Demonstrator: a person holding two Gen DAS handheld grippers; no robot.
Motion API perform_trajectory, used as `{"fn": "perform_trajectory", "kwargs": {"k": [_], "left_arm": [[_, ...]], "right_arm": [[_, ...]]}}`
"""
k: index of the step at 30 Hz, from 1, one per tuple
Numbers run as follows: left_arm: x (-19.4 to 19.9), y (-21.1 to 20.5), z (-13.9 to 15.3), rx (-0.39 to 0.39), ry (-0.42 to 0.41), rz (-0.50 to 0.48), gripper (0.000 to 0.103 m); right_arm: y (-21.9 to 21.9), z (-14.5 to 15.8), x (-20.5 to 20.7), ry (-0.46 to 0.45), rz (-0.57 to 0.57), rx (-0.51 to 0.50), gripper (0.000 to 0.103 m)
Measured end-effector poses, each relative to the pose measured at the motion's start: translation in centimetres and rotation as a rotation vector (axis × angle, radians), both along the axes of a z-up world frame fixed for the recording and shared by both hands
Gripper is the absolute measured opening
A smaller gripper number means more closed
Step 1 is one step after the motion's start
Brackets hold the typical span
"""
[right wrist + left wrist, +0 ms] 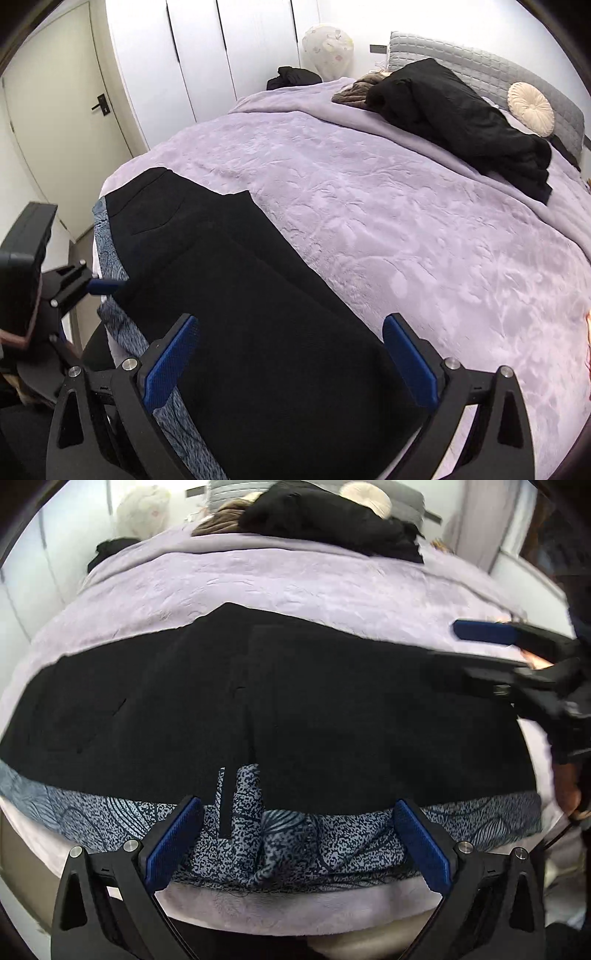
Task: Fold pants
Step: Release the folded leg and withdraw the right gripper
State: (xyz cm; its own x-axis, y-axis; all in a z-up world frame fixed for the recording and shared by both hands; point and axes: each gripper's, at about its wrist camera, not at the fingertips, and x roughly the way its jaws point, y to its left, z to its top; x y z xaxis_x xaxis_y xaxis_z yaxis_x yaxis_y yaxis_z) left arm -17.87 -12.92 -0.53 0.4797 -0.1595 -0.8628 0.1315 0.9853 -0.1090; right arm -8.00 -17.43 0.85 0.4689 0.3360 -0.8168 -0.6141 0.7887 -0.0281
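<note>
While the black pants [258,709] lie flat along the near edge of the bed, spread lengthwise over a lilac embossed bedspread [295,587], both grippers hang above them with nothing between their fingers. The pants rest partly on a blue-grey patterned cloth [280,834], which shows as a band along their near side and bunches into folds just under the left gripper [297,834]. That gripper's blue pads are spread wide apart, one on each side of the bunched cloth, and hold nothing. In the right wrist view the right gripper [290,352] is likewise spread wide, its pads straddling the width of the pants near one end, with the fabric passing beneath them; whether the pads touch the cloth cannot be told. From that view a back pocket [159,218] and the waistband lie at the far end of the pants, toward a white door [62,122] and wardrobe panels [221,48]. The left gripper appears there at the left edge, one blue fingertip [105,285] at the pants' side. At the head of the bed lie a heap of black clothing [461,122], a brown garment [354,90], a round cream cushion [530,107] and a grey quilted headboard [480,70].
</note>
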Motion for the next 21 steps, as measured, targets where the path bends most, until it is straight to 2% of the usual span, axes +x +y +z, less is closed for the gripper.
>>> {"fn": "perform_trajectory", "kwargs": {"k": [3, 5, 6, 9, 12, 14, 17, 19, 21], "left_arm": [[-0.4, 0.6, 0.8, -0.018, -0.009, 0.008, 0.103], [-0.9, 1.9, 1.4, -0.050, -0.019, 0.046, 0.103], [-0.9, 2.5, 1.4, -0.058, -0.019, 0.070, 0.103], [-0.4, 3.7, -0.4, -0.059, 0.044, 0.098, 0.103], [-0.8, 3.7, 0.6, -0.052, 0.015, 0.083, 0.103], [-1.2, 4.6, 1.5, -0.094, -0.009, 0.096, 0.103], [-1.0, 8.0, 1.9, -0.127, -0.015, 0.191, 0.103], [-0.7, 11.0, 1.7, -0.238, -0.005, 0.263, 0.103], [-0.5, 12.6, 1.0, -0.237, 0.013, 0.312, 0.103]], "right_arm": [[3.7, -2.1, 1.9, -0.003, 0.008, -0.075, 0.100], [5.6, -4.7, 3.3, 0.005, 0.005, -0.210, 0.100], [5.6, -5.8, 4.0, 0.023, -0.004, -0.244, 0.101], [5.1, -5.4, 4.8, 0.026, -0.063, -0.205, 0.102], [4.9, -4.6, 4.5, 0.023, -0.083, -0.192, 0.102], [5.4, -3.5, 3.8, 0.030, -0.031, -0.153, 0.102], [7.4, -2.1, 2.9, 0.002, 0.046, -0.133, 0.102], [8.8, -1.2, 2.9, -0.005, 0.090, -0.112, 0.102], [10.4, -0.9, 3.4, 0.007, 0.122, -0.082, 0.102]]}}
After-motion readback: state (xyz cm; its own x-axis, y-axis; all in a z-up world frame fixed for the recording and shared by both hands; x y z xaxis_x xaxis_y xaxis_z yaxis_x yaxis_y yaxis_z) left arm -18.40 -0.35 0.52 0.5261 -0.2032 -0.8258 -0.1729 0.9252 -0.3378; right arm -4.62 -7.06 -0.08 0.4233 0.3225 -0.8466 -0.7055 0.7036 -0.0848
